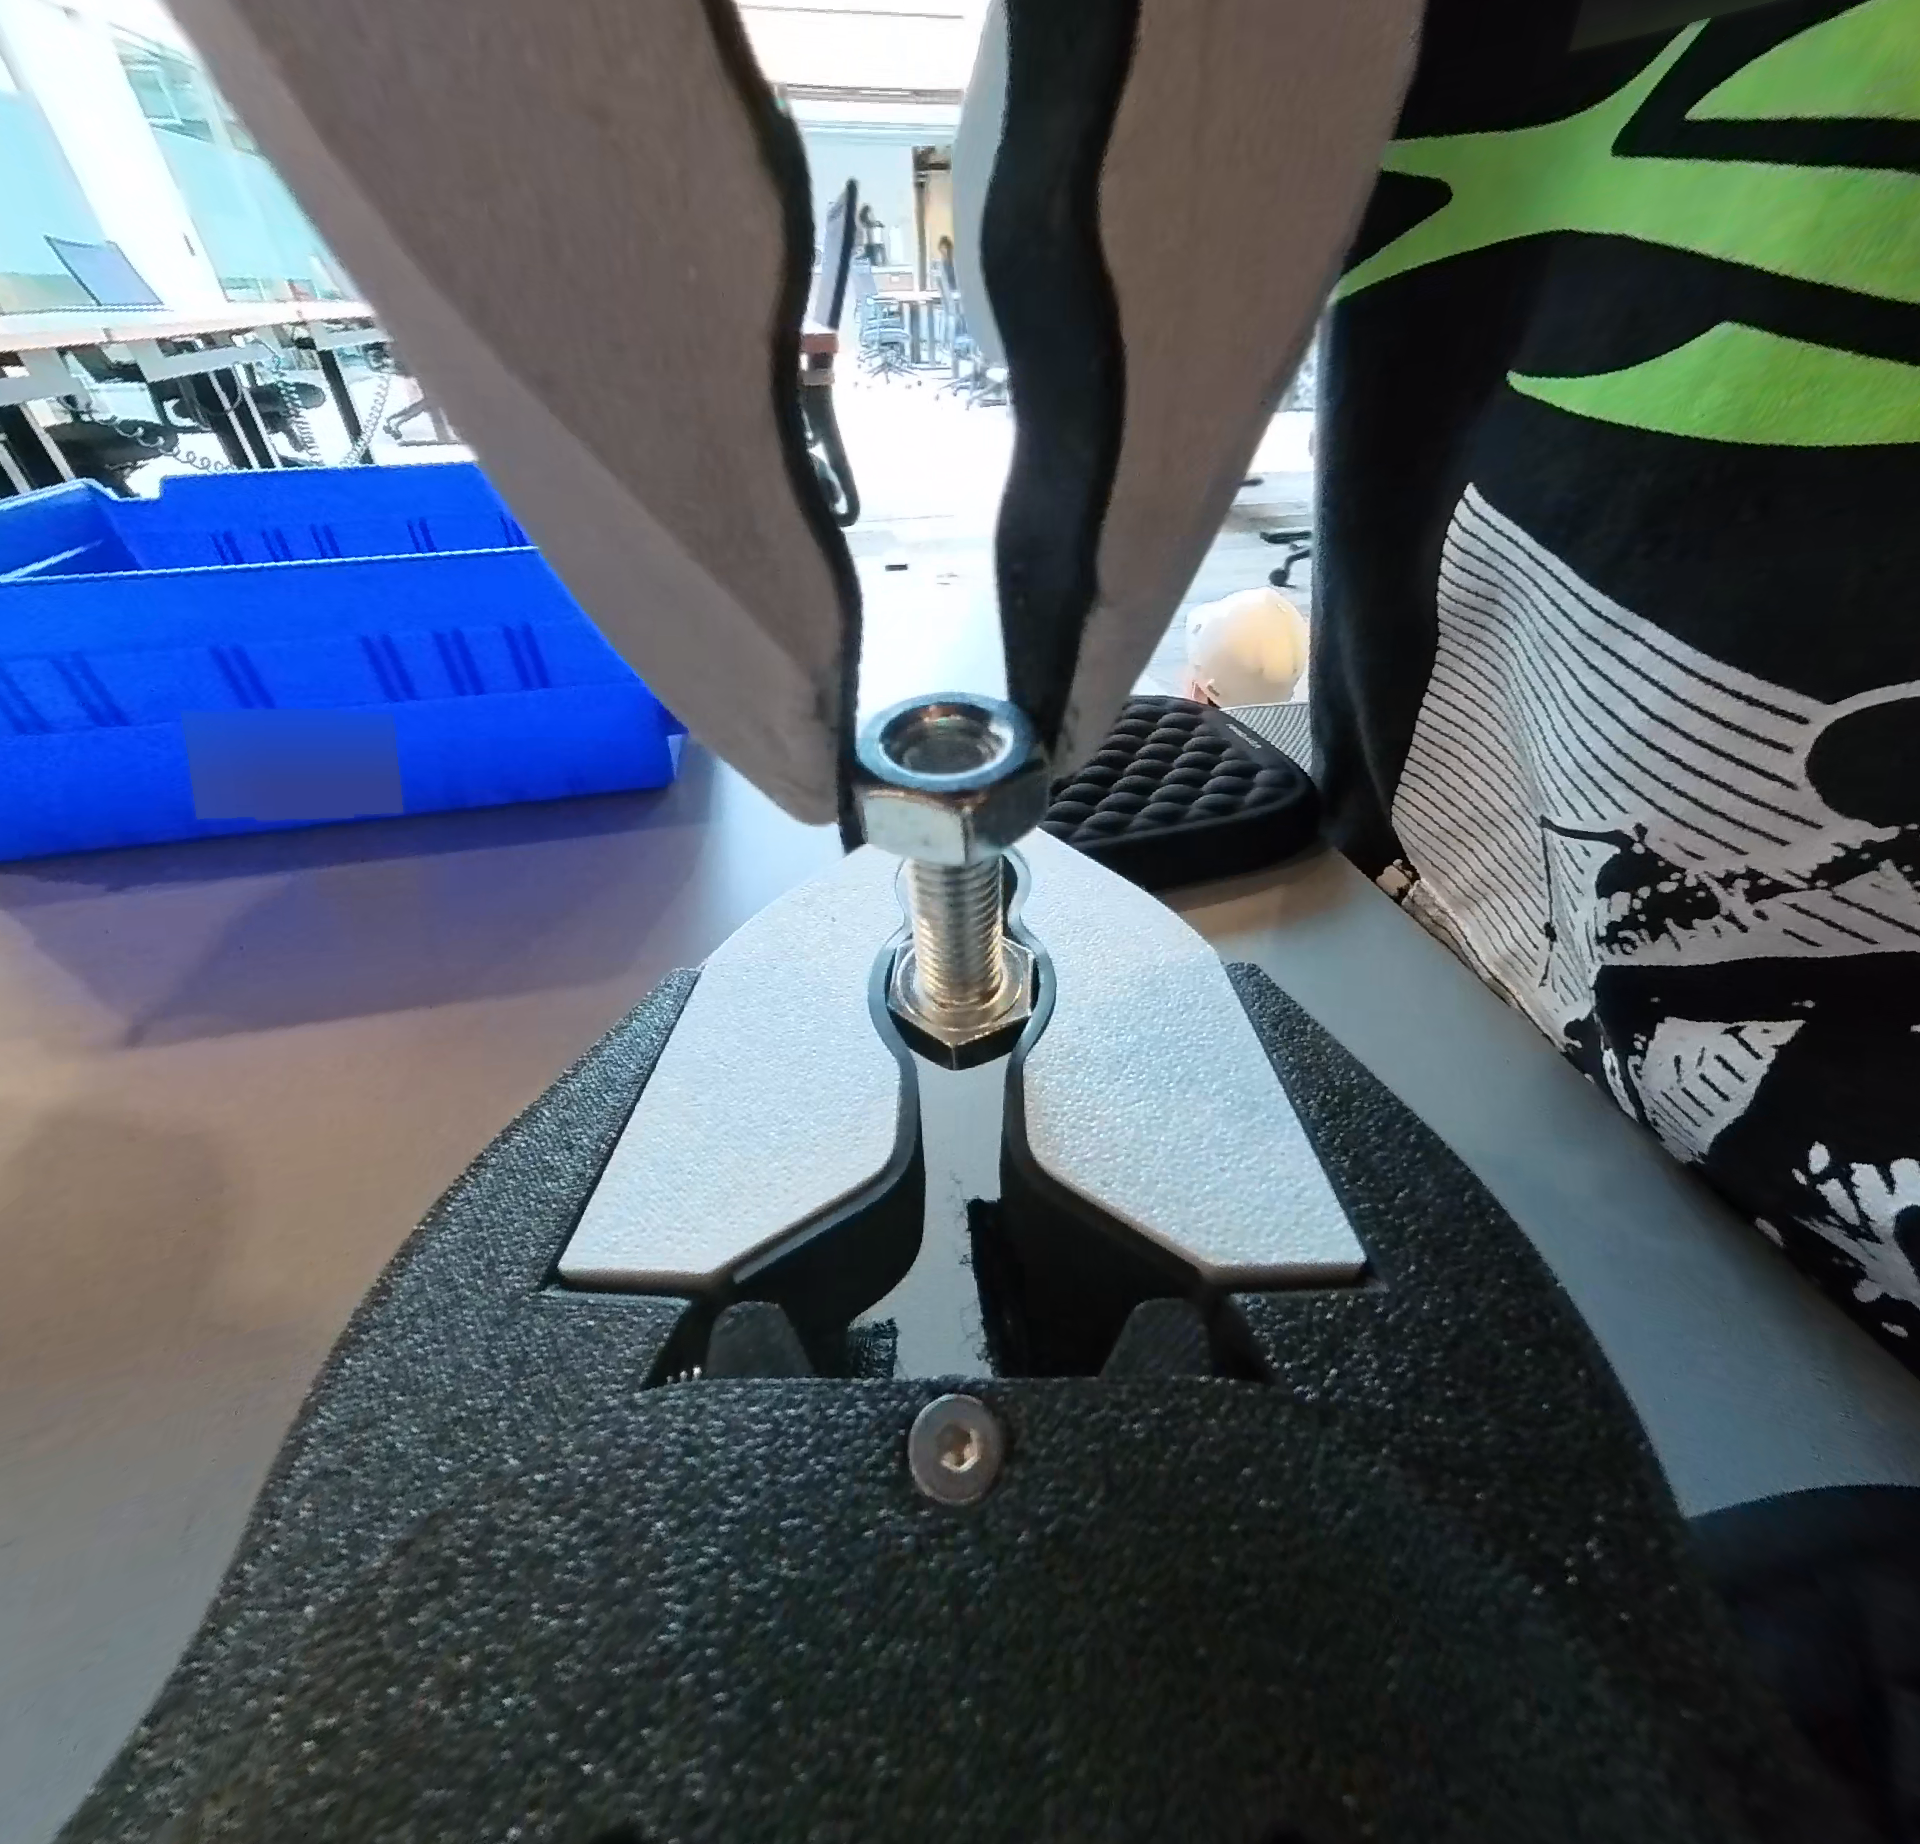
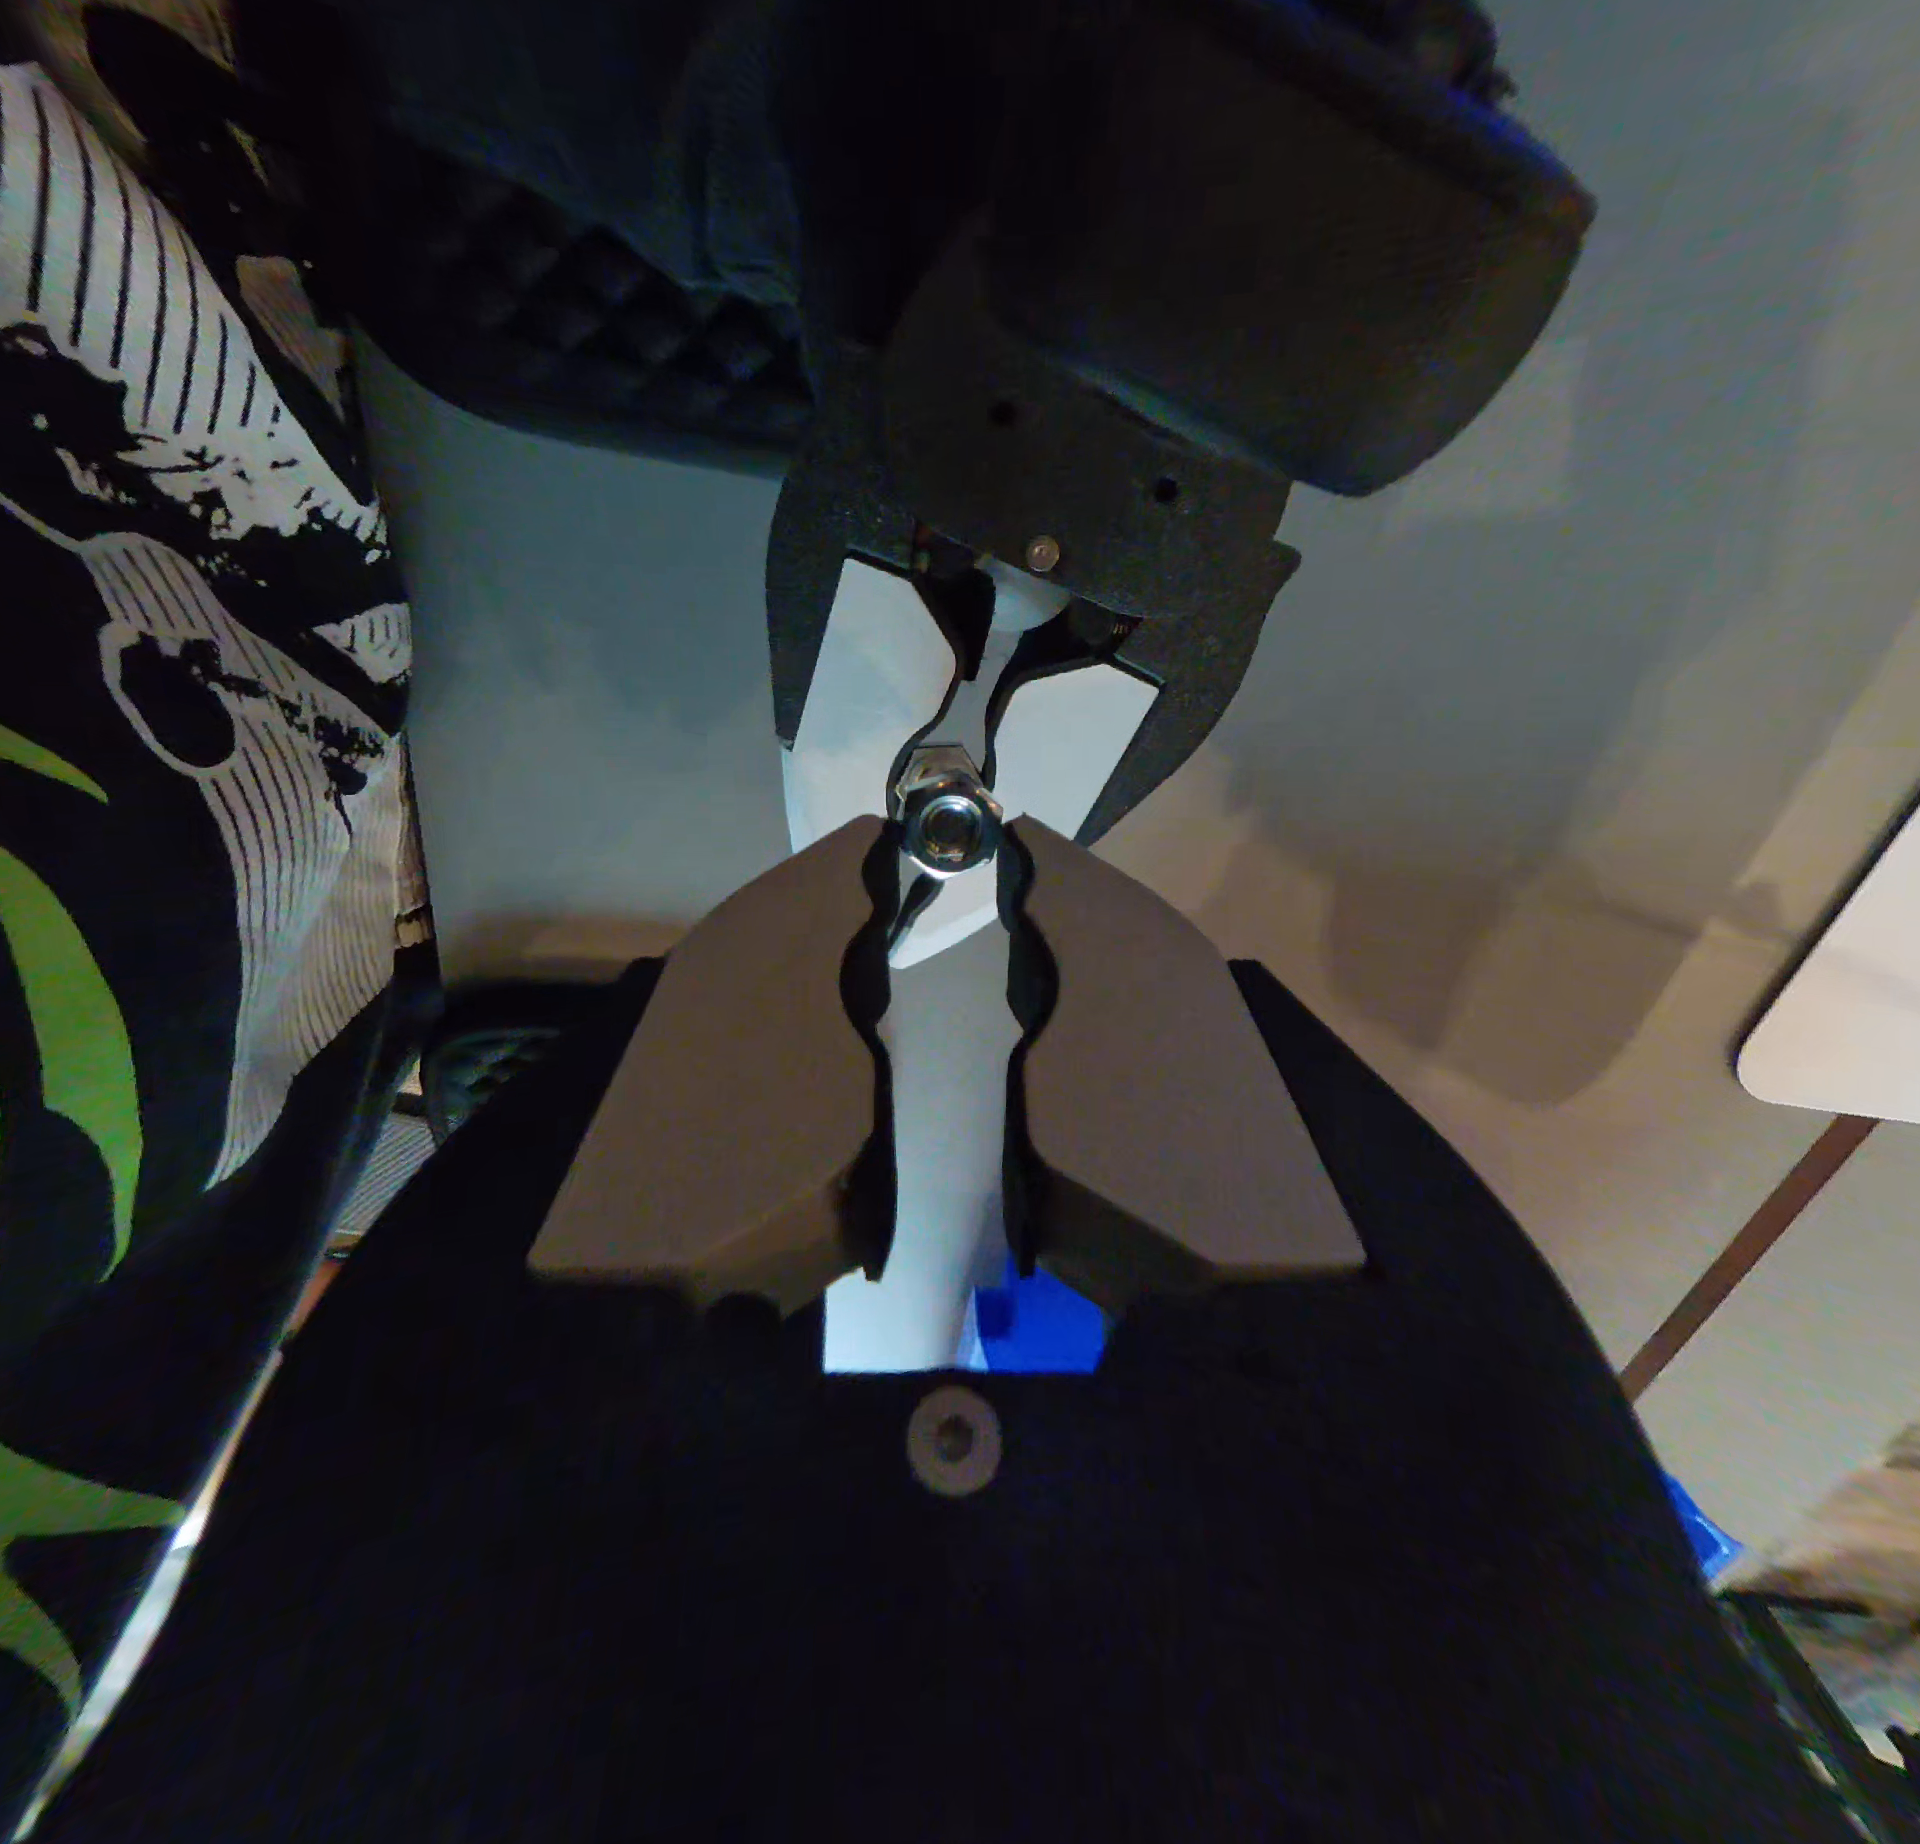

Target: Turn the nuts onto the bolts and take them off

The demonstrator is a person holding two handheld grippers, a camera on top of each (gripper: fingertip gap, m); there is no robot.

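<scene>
Grey tabletop [image 1: 312, 1015] carries a blue bin [image 1: 312, 672] at far left. Over it the left gripper [image 1: 961, 1005] is clamped on the bolt [image 1: 954, 921] by its head, shaft upright. Right gripper [image 1: 940, 766] pinches the nut [image 1: 951, 786] on the bolt's top end, fingers nearly closed.

Open table [image 1: 312, 1015] left of bolt [image 1: 954, 927]; blue bins [image 1: 343, 651] behind, torso [image 1: 1662, 651] blocking right.
</scene>
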